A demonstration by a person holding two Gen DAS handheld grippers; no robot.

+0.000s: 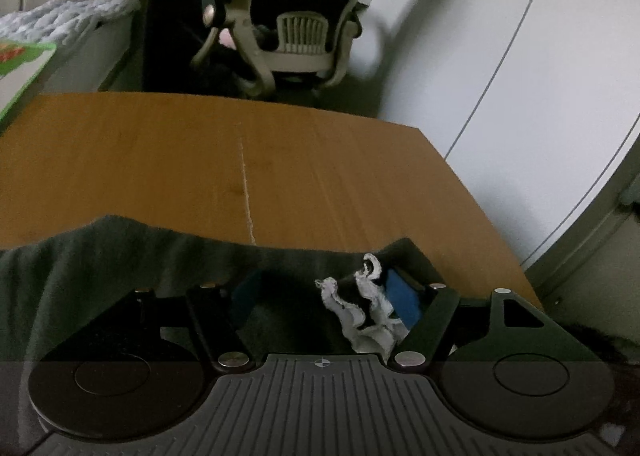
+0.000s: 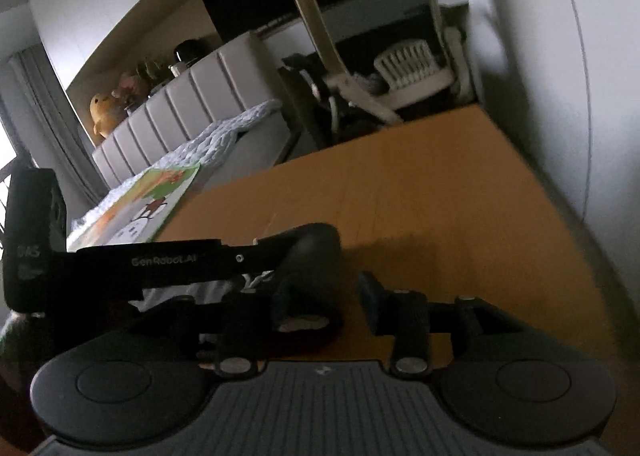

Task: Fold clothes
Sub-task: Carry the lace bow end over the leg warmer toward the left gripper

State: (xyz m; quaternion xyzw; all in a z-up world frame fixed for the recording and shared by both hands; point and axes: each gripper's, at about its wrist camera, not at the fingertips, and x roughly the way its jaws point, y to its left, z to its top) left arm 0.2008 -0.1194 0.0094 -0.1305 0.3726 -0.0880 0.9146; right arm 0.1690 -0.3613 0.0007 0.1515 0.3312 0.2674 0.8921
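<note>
Garment [image 1: 120,268] first: a dark green piece of clothing lies at the near edge of the wooden table [image 1: 280,159], its far hem bunched into a raised ridge, probably because it is being gathered for a fold. A white printed patch on the fabric [image 1: 368,308] shows crumpled between the fingers of the left gripper [image 1: 328,296], so the cloth here sits within that gripper's span. Its jaws stand partly apart with fabric between them; whether the blue pads actually press on the cloth cannot be told from the left wrist view.

In the right wrist view, the right gripper [image 2: 332,304] hangs low over the table's near edge, jaws partly apart, with bare wood in the gap. A rolled dark fold of the garment lies against its left finger [image 2: 296,296], apparently beside rather than pinched. The left gripper's black body reaches in from the left just above that fold, which suggests both tools are working the same edge.

Beyond the table stand an office chair [image 1: 296,15] and a bed with a picture book [image 2: 148,199] on it.
</note>
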